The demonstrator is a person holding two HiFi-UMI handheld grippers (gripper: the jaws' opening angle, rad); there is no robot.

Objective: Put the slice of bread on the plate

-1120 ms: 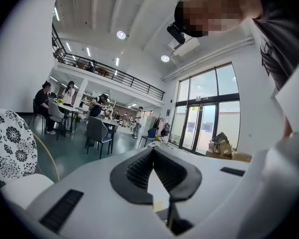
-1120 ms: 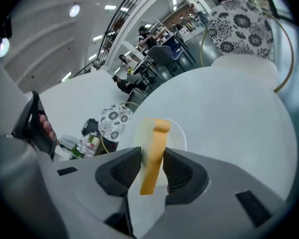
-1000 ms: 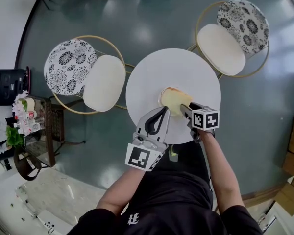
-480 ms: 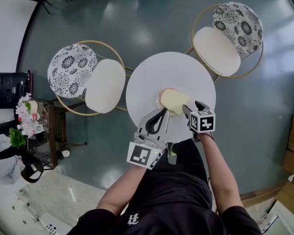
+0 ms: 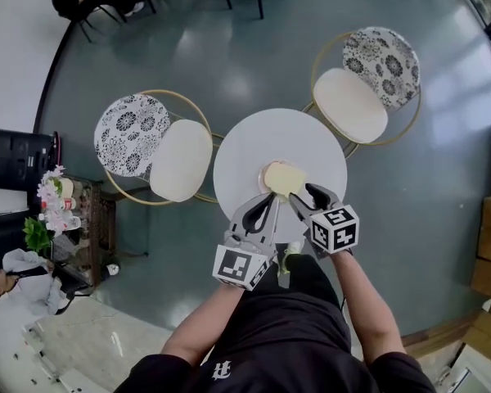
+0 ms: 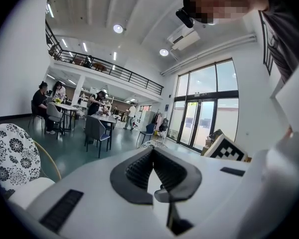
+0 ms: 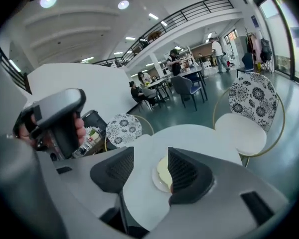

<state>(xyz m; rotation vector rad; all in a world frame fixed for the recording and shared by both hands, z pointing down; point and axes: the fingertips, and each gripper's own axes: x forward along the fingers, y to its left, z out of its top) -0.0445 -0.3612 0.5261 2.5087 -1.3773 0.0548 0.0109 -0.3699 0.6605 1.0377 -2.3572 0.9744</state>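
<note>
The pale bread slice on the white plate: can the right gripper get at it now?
Probably yes: the right gripper hangs close by, its empty fingers closing, and nothing stands between it and the pale bread slice.

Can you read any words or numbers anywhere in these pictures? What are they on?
No text can be read.
Shirt: a small white mark, too blurred to read.
Left cube and right cube: only black-and-white squares, no letters.

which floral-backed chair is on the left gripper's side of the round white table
The gold-framed chair at the head view's left, its cream seat beside the round white table's left edge. The other chair stands off the table's upper right.
</note>
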